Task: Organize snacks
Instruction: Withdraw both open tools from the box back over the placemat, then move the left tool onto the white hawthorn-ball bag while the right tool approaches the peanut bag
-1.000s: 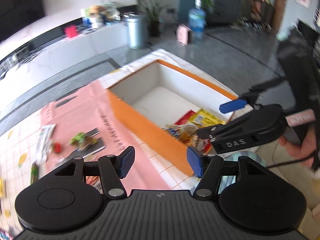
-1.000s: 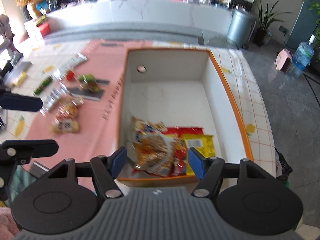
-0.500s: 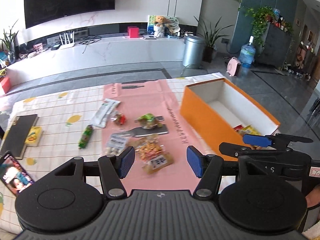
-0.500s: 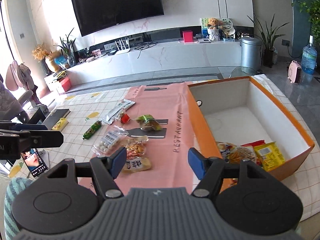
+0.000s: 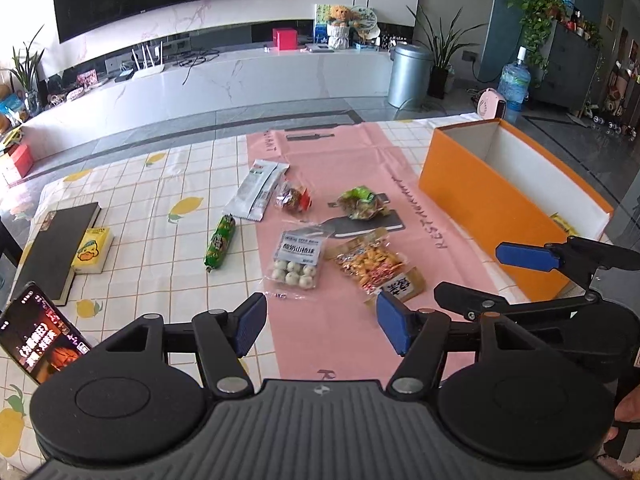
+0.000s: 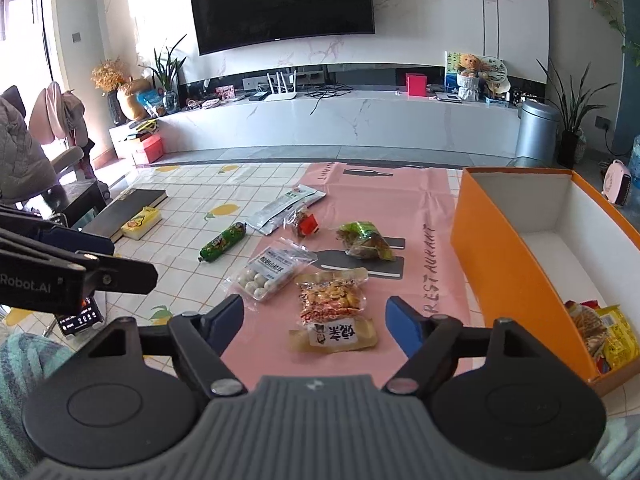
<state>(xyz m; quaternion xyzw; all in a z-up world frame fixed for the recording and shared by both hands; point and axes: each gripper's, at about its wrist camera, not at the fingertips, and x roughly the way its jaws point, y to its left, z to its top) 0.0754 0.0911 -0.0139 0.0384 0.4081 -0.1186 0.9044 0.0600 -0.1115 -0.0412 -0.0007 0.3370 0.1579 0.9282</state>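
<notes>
Several snack packs lie on a pink mat (image 5: 360, 168): an orange peanut pack (image 5: 374, 266) (image 6: 332, 304), a bag of white balls (image 5: 298, 260) (image 6: 266, 270), a green pack (image 5: 360, 204) (image 6: 366, 238), a small red pack (image 5: 294, 198), a long white sachet (image 5: 258, 188) and a green sausage (image 5: 220, 242) (image 6: 224, 242). An orange box (image 5: 486, 200) (image 6: 516, 268) on the right holds several packs (image 6: 600, 328). My left gripper (image 5: 320, 326) is open and empty above the near mat. My right gripper (image 6: 314, 322) is open and empty above the peanut pack.
A black book (image 5: 58, 246) and a yellow duck box (image 5: 94, 250) lie at the table's left. A phone (image 5: 38, 338) stands at the near left corner. The right gripper shows in the left wrist view (image 5: 532, 276). A chair with clothes (image 6: 24, 160) stands far left.
Both grippers have swung from above the orange box back to the left and now face the snacks on the pink mat. Both stay open and empty.
</notes>
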